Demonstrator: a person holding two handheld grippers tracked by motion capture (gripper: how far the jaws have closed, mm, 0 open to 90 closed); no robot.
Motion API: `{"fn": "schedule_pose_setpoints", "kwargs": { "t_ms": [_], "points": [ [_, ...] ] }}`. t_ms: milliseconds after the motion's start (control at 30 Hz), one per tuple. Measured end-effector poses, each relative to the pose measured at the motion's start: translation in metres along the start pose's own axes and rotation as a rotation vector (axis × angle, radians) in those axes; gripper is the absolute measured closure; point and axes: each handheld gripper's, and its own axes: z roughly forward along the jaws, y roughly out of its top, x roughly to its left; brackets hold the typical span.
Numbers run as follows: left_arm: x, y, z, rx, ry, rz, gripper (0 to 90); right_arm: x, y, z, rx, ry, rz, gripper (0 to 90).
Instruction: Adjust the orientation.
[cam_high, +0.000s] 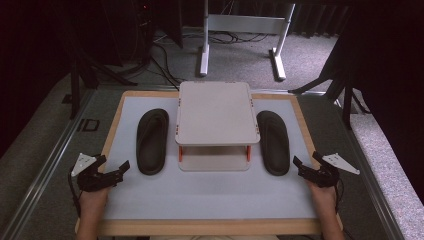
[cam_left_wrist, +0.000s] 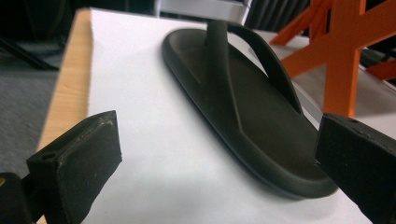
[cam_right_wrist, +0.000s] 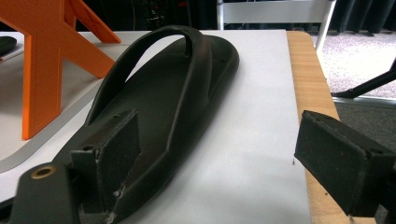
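Observation:
Two black flip-flops lie on the white mat (cam_high: 210, 192), one on each side of a small two-tier rack (cam_high: 216, 112). The left flip-flop (cam_high: 152, 141) (cam_left_wrist: 243, 102) lies just ahead of my left gripper (cam_high: 114, 162) (cam_left_wrist: 219, 158), whose jaws are open with nothing between the pads. At the mat's right edge my right gripper (cam_high: 306, 158) (cam_right_wrist: 224, 158) is also open, just behind the heel of the right flip-flop (cam_high: 273, 141) (cam_right_wrist: 163, 98). In the right gripper view its left pad (cam_right_wrist: 116, 149) stands in front of that heel; I cannot tell whether they touch.
The rack has a pale top and base joined by orange supports (cam_left_wrist: 343, 51) (cam_right_wrist: 44, 60). The mat rests on a wooden board (cam_high: 210, 227) with a raised light rim. Beyond the board are grey carpet, cables and the white legs of a stand (cam_high: 245, 25).

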Motion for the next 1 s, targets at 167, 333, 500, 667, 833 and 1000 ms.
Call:
{"fn": "schedule_pose_setpoints", "kwargs": {
  "t_ms": [167,333,500,667,833,1000],
  "points": [
    [-0.002,0.014,0.003,0.090,-0.039,0.009,0.6,0.000,0.000,0.002,0.011,-0.009,-0.002,13.5],
    [-0.006,0.028,0.007,0.155,-0.030,0.042,0.6,0.001,0.000,0.003,0.018,-0.008,-0.009,13.5],
    [-0.011,0.040,0.012,0.230,-0.036,0.077,0.6,0.001,0.000,0.003,0.018,-0.006,-0.001,13.5],
    [-0.015,0.053,0.017,0.279,-0.046,0.110,0.6,0.001,0.000,0.003,0.020,-0.007,-0.001,13.5],
    [-0.015,0.066,0.023,0.333,-0.054,0.139,0.7,0.002,0.000,0.004,0.029,-0.014,-0.018,13.7],
    [-0.013,0.080,0.033,0.412,-0.076,0.155,3.0,0.002,-0.001,0.004,0.027,-0.013,-0.015,13.7]
  ]
}}
